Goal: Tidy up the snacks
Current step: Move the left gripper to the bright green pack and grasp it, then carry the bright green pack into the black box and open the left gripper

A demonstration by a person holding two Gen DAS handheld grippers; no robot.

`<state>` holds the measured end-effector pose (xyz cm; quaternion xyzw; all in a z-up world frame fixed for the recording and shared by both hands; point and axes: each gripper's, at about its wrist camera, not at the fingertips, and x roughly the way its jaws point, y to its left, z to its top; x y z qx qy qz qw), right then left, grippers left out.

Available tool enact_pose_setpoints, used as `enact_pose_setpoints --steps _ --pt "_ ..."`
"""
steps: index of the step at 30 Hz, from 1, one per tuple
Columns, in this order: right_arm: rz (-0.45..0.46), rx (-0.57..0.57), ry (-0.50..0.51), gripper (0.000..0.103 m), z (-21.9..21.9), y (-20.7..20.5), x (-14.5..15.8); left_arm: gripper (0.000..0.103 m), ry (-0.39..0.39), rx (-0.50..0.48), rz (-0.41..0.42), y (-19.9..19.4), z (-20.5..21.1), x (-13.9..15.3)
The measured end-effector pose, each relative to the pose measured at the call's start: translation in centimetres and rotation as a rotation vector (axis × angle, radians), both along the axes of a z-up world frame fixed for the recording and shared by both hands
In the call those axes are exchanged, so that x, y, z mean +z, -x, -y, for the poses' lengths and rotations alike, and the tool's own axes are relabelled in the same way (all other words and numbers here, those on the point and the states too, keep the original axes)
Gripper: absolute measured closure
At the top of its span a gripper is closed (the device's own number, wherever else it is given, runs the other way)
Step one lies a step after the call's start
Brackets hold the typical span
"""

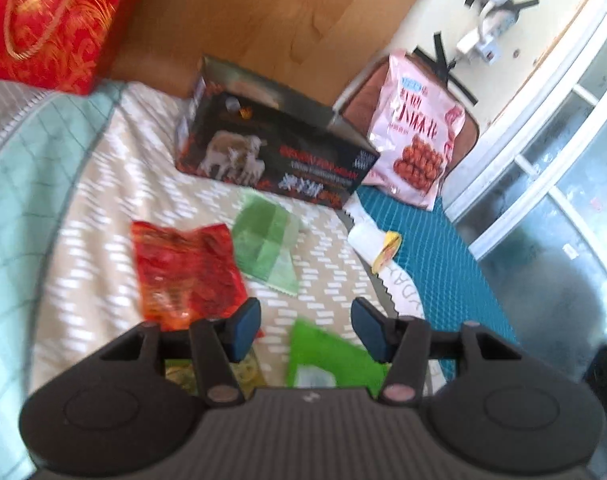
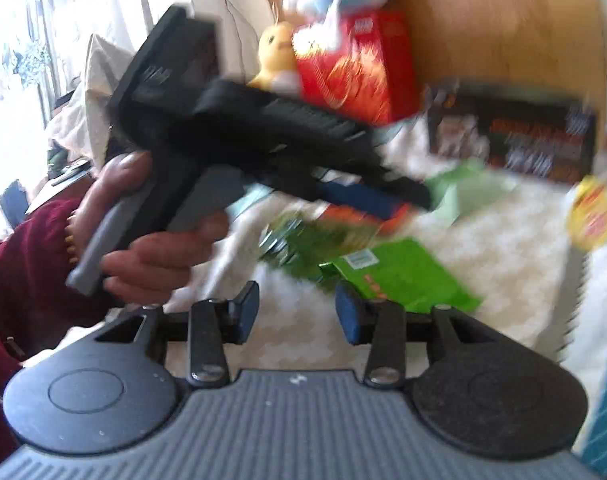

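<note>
Left gripper [image 1: 305, 330] hangs spread wide with nothing in it, right over a green snack packet [image 1: 327, 356] on the bed [image 1: 83, 240]. Right gripper [image 2: 297, 312] is likewise parted. Black snack box [image 1: 271, 148] sits further back.

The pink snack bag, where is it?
In the left wrist view, the pink snack bag stands at the far right, leaning on a brown cushion, just right of the open black box.

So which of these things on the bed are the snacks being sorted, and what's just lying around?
Part of the job:
black box
pink snack bag
red packet
pale green packet
bright green packet
both hand-held grippers, open and empty

Just lying about:
red gift bag
yellow duck toy
</note>
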<state>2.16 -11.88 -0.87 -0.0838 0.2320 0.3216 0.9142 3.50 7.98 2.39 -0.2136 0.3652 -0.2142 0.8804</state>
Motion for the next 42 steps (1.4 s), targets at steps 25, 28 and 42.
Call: enact_pose_setpoints --steps 25,28,42 --pt "0.155 -0.205 0.178 0.067 0.7 -0.5 -1.7 0.055 -0.122 -0.093 0.024 1.4 3.9 0.1" --pt "0.21 -0.204 0.163 0.067 0.3 -1.1 -0.4 0.055 -0.119 -0.077 0.084 1.0 3.4 2.0" --pt "0.312 -0.221 0.059 0.066 -1.1 -14.2 6.7 0.055 -0.176 0.104 0.223 -12.3 1.1 7.5"
